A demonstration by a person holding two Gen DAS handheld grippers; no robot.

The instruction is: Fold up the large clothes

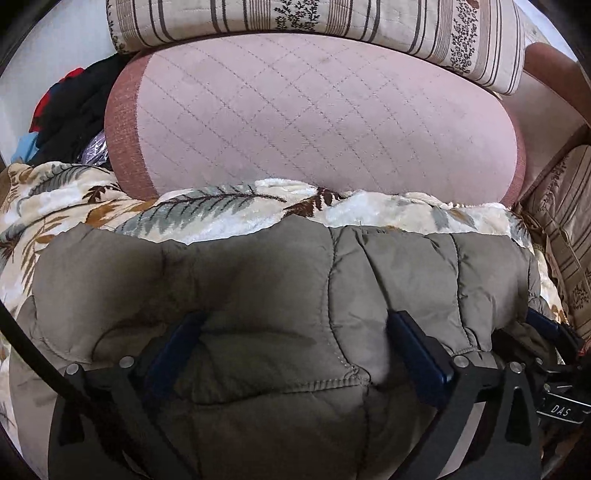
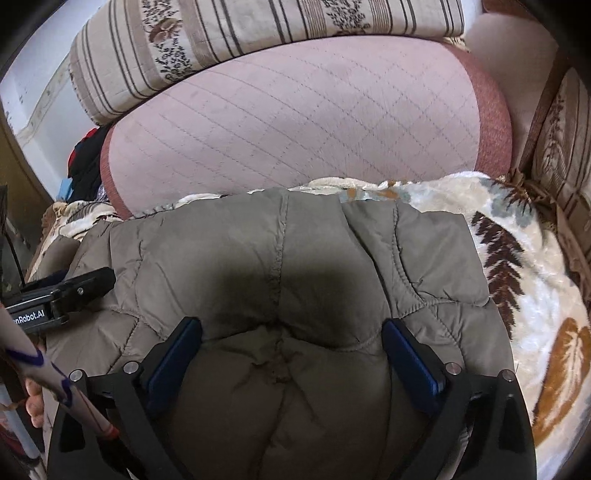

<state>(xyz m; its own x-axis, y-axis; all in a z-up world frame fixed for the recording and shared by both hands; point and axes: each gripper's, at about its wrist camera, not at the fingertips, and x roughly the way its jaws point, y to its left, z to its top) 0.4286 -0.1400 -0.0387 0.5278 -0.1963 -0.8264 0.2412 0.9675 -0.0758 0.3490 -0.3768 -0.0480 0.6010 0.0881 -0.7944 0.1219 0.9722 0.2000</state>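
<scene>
An olive-grey quilted puffer jacket (image 1: 258, 280) lies folded in a thick bundle on a leaf-print blanket (image 1: 221, 210). My left gripper (image 1: 295, 325) stands wide over its near part, and the padding bulges up between the blue pads without being pinched. In the right wrist view the jacket (image 2: 314, 251) fills the middle. My right gripper (image 2: 291, 328) straddles another bulge of it, jaws wide apart. The left gripper's black finger (image 2: 85, 284) rests on the jacket's left edge there.
A pink quilted cushion (image 1: 314, 118) stands right behind the jacket, with a striped floral cushion (image 1: 314, 22) above it. Dark and red clothes (image 1: 74, 107) are piled at the far left. A wooden sofa arm (image 2: 535, 122) bounds the right. A hand and patterned sleeve (image 2: 29, 354) show at lower left.
</scene>
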